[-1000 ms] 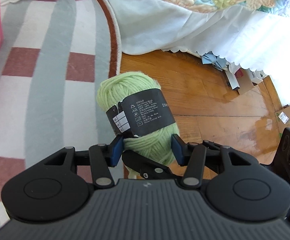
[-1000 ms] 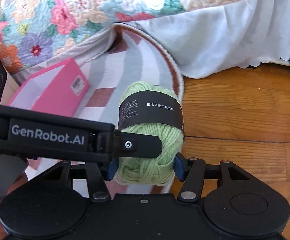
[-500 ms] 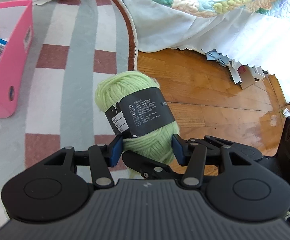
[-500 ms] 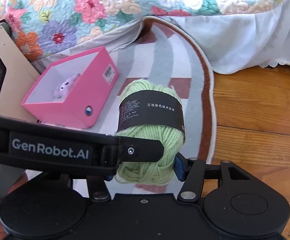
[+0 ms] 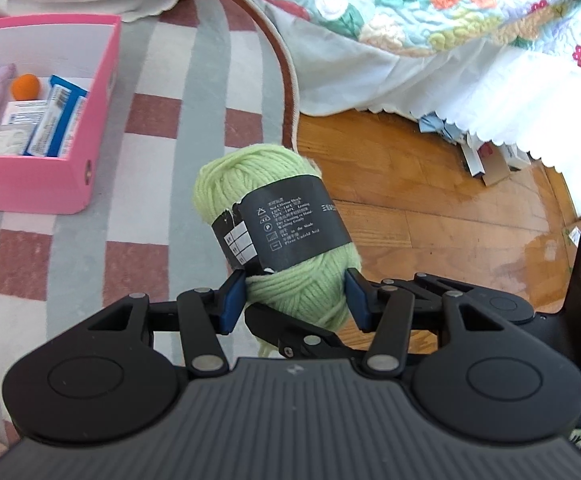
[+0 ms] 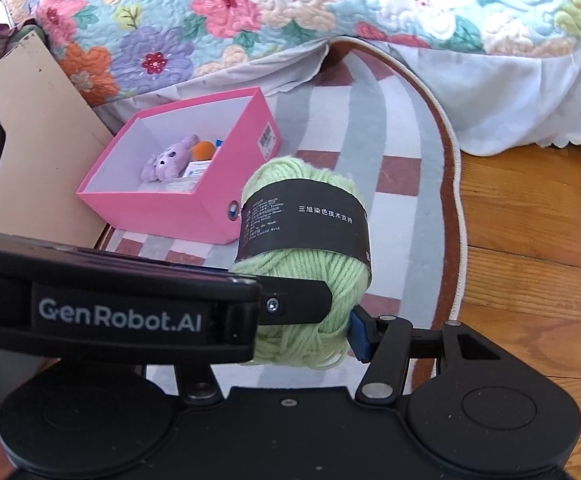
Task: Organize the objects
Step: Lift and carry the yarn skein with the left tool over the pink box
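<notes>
A light green yarn ball [image 5: 258,184] with a black paper band hangs in the air above the rug, held from two sides. My left gripper [image 5: 294,300] is shut on its lower half, both blue pads [image 5: 232,300] pressing into the wool. My right gripper [image 6: 304,336] is shut on the same yarn ball [image 6: 290,170]; its right pad shows, and the left gripper's arm [image 6: 118,316] hides its left one. A pink box [image 6: 178,208] stands open on the rug to the left, holding a purple plush toy [image 6: 168,158], an orange ball and packets.
A striped grey, white and red rug [image 5: 162,128] covers the floor under the pink box [image 5: 102,92]. Wooden floor [image 5: 430,208] lies to the right. A floral quilt with a white skirt [image 6: 330,12] hangs behind. A cardboard panel [image 6: 42,140] leans at the left; small boxes [image 5: 486,160] sit under the bed.
Both grippers have risen and moved left over the rug with the yarn ball still gripped. The pink box and its contents have come into fuller view.
</notes>
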`<state>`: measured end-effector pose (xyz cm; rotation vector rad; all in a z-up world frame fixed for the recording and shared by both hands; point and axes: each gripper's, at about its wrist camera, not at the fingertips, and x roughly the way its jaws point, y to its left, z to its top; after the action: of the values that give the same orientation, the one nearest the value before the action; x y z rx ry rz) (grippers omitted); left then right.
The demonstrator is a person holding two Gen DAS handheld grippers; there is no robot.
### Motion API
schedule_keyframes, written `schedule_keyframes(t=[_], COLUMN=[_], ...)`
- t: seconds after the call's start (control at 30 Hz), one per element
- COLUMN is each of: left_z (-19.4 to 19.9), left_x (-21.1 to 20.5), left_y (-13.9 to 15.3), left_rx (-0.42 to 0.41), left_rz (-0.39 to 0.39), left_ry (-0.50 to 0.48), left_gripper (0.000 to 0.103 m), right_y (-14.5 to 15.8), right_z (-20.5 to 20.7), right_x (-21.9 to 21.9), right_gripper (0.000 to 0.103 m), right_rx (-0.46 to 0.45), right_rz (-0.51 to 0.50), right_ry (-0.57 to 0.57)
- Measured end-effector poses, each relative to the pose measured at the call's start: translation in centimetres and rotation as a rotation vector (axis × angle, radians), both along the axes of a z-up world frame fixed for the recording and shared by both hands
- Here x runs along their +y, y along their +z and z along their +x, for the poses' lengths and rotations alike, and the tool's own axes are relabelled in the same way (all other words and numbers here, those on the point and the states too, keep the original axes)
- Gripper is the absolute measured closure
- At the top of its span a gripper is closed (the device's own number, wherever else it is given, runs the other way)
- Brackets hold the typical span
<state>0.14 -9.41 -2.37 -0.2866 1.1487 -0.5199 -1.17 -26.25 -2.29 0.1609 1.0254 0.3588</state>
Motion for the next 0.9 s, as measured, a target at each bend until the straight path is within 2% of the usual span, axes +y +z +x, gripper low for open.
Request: schedule_keyframes(t=[0.57,0.9], left_z=[-1.8,-0.6], left_x=[7.4,12.3], left_y=[3.1,3.4], left_rx=[-0.064,-0.126], left_rz=[-0.072,-0.103], left_ry=[0.108,0.24], left_gripper=[0.052,0.052], right_y=[4.2,5.2], right_z=[-0.2,1.9], right_x=[6.9,11.6], right_gripper=[0.043,0.044], right_rx=[-0.052,-0.174], right_rz=[-0.072,-0.12], right_ry=[0.111,0.265])
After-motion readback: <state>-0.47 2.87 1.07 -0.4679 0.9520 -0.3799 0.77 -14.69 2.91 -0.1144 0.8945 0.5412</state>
